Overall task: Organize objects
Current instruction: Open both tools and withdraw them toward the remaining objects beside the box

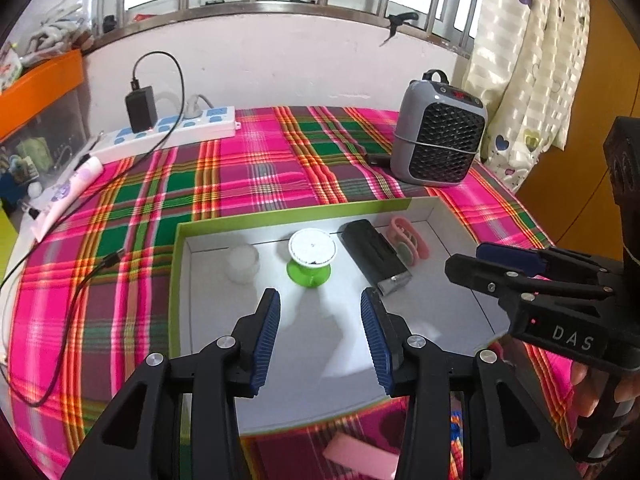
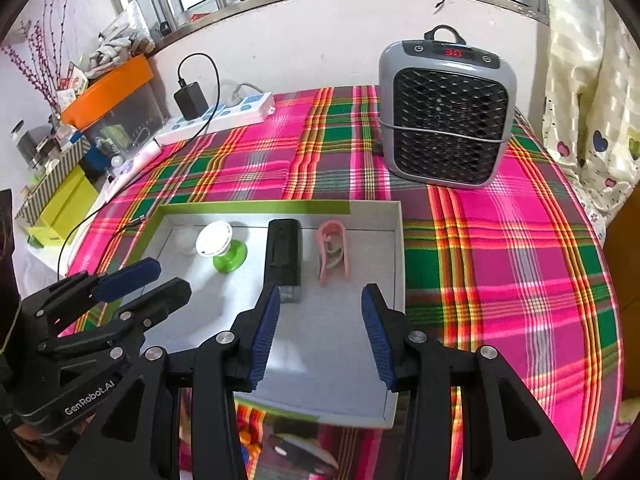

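Both claws are hovering over a shallow green-rimmed box (image 1: pixel 182 264) that is lying on a counter covered with a pink and green plaid cloth (image 1: pixel 256 168). The left claw (image 1: pixel 320 320) is standing part open with nothing between its blue pads, and the right claw (image 2: pixel 320 320) is also part open and holding nothing.

4 things are sitting in a row along the far side of the box: a small frosted jar (image 1: pixel 243 263) at the left, then a green and white spool (image 1: pixel 311 258), a black rectangular device (image 1: pixel 375 254), and a pink clip (image 1: pixel 410 237) at the right.

Beyond the box, a grey fan heater (image 2: pixel 446 114) is standing upright, and a white power strip (image 1: pixel 172 130) is lying along the wall.
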Motion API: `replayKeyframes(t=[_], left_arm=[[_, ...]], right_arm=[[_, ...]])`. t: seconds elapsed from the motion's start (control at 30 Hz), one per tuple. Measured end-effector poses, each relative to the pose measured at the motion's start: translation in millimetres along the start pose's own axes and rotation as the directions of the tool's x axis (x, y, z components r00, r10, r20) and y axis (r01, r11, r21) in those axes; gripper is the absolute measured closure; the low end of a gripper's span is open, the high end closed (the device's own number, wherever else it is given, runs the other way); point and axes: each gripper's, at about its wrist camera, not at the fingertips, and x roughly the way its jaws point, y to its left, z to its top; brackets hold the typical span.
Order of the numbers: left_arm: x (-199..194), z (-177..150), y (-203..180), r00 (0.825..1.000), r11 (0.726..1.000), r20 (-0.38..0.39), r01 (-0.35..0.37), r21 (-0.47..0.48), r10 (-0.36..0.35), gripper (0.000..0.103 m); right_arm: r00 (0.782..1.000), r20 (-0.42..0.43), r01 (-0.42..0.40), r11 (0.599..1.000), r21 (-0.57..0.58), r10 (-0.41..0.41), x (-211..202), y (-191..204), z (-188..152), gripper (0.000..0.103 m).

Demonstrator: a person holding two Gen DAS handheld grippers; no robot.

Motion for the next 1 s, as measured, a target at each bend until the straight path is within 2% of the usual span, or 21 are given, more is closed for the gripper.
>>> replayKeyframes(t=[0.13,0.23,0.3,0.4,0.6,0.67,0.73,0.83,1.0], left_arm=[[-10.9,-6.4,-0.2,1.000,1.000,0.016,-0.006,0.004,0.006,0.063],[-19.7,-12.3,0.8,1.000,1.000,0.029,-0.005,-0.003,0.005,0.062],[-23.4,-16.1,2.0,1.000,1.000,0.028,-0.007,-0.008,0.007,0.062],[-26.8,-19.5,5.4,1.000,1.000,0.028,-0.012,-0.017,0.013,0.062],[-26.9,-25.1,13.7,1.000,0.999,0.023,-0.016,-0.051,0.018,0.062],[-26.6,-27.9,14.8,1.000,0.998,0.019,-0.015,-0.054,0.016,0.062],[-26.9,-31.1,15.7,1.000,0.998,0.016,-0.012,-0.056,0.013,0.062],[-26.6,-34.4,16.2,1.000,0.998,0.012,-0.007,-0.055,0.007,0.062],[-27.9,-40.0,16.0,1.000,0.998,0.010,0.000,-0.057,0.000,0.062]], right_arm=[[1.000,0.019,-0.001,1.000,0.000,0.001,-8.6,1.6,-5.3,0.059],[0.997,0.073,-0.022,1.000,0.018,0.020,-21.5,-0.8,-8.1,0.059],[0.995,0.084,-0.049,0.997,0.057,0.045,-27.3,-3.4,-5.8,0.059],[0.992,0.114,-0.063,0.997,0.052,0.057,-37.3,0.9,0.3,0.059],[0.972,0.220,-0.095,0.995,0.035,0.085,-64.1,9.4,11.0,0.059],[0.976,0.210,-0.074,0.997,0.034,0.065,-63.5,11.0,11.1,0.059],[0.986,0.162,-0.036,0.999,0.024,0.031,-54.2,13.4,6.7,0.059],[0.992,0.117,-0.037,0.999,-0.009,0.038,-43.0,16.0,-7.9,0.059],[0.994,0.101,-0.035,0.999,0.000,0.035,-37.5,12.2,-26.1,0.059]])
